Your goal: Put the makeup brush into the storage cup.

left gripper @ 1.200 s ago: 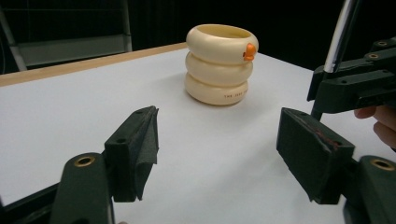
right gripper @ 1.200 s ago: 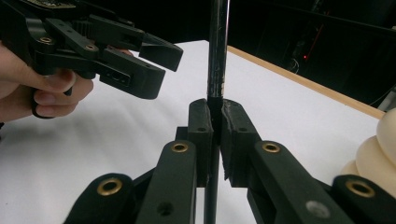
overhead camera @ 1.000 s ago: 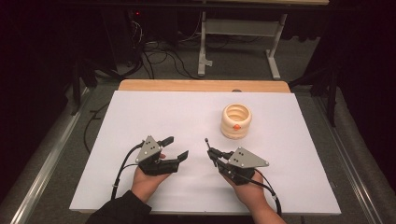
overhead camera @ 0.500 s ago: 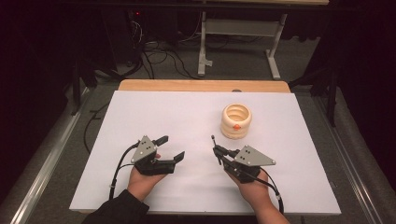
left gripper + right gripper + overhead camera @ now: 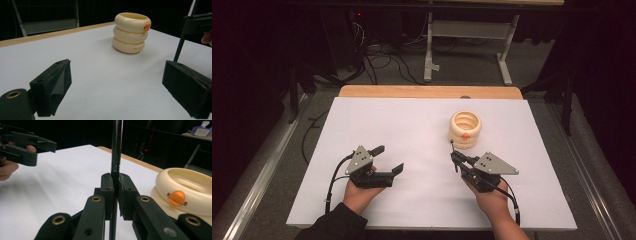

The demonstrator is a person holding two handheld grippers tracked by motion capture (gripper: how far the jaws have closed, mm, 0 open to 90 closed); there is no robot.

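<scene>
Two tongs work over the white desk (image 5: 422, 130), and each is set for a different job. The right tongs (image 5: 455, 161) are clamped tight on a thin black rod (image 5: 116, 150), which stands upright between the pressed-together pads and sticks out above and below them; in the right gripper view no gap is left beside the rod. Held upright like that, the rod looks ready to be lowered tip-first, and I judge its goal to be the cream ringed holder (image 5: 465, 129), a stack of three rounded rings with an open top and a small orange button on its side. The holder sits just ahead of the right tongs and slightly to their outer side, near but not touching. Its open mouth faces up, which suits a drop from above.

The left tongs (image 5: 389, 159) are spread wide and hold nothing; in the left gripper view the two pads stand far apart with bare desk between them. They sit well to the side of the right tongs, probably kept out of the way or ready to steady the holder.

Both hands lie low near the desk's near edge, palms under the grips, the tongs pointing forward and a little inward.
</scene>
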